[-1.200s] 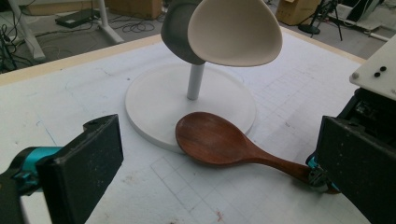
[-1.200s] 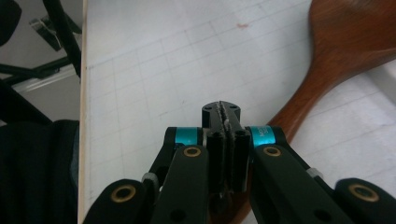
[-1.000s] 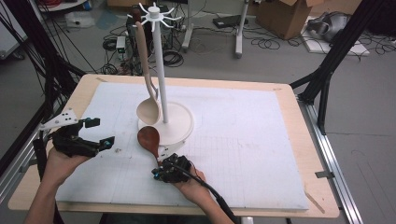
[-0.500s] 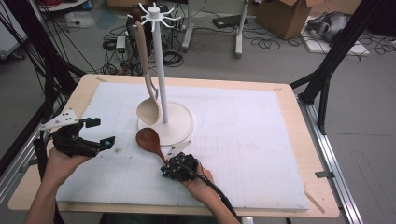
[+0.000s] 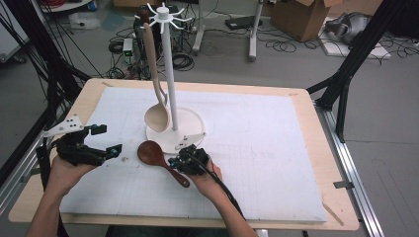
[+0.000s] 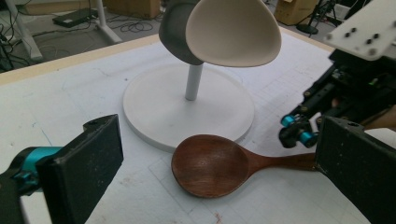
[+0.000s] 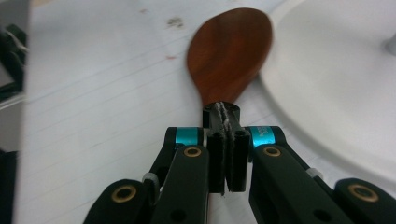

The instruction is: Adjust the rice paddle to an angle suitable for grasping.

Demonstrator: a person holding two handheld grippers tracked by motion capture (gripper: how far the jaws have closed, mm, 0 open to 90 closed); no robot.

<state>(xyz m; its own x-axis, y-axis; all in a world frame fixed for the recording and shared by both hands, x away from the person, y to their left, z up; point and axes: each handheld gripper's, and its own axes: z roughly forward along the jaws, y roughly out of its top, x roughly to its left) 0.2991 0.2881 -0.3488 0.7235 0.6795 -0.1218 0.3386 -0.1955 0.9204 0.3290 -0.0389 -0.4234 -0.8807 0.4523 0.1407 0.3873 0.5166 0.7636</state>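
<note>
1. The right tongs (image 7: 227,154) are clamped on the thin handle of the brown spoon (image 7: 231,51). Its bowl sticks out in front of them, just beside the white stand (image 5: 192,126).
2. The left tongs (image 5: 101,140) are wide apart and hold nothing. They wait near the spoon's bowl.
3. Keep the squeeze tight so the spoon cannot twist.
4. Lift slowly, and keep away from the pale spoon (image 5: 157,117) hanging on the stand.

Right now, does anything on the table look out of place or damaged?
Nothing looks damaged or spilled. The dark wooden spoon lies flat beside the stand's base, its handle in the shut right gripper, while the pale ladle hangs.
</note>
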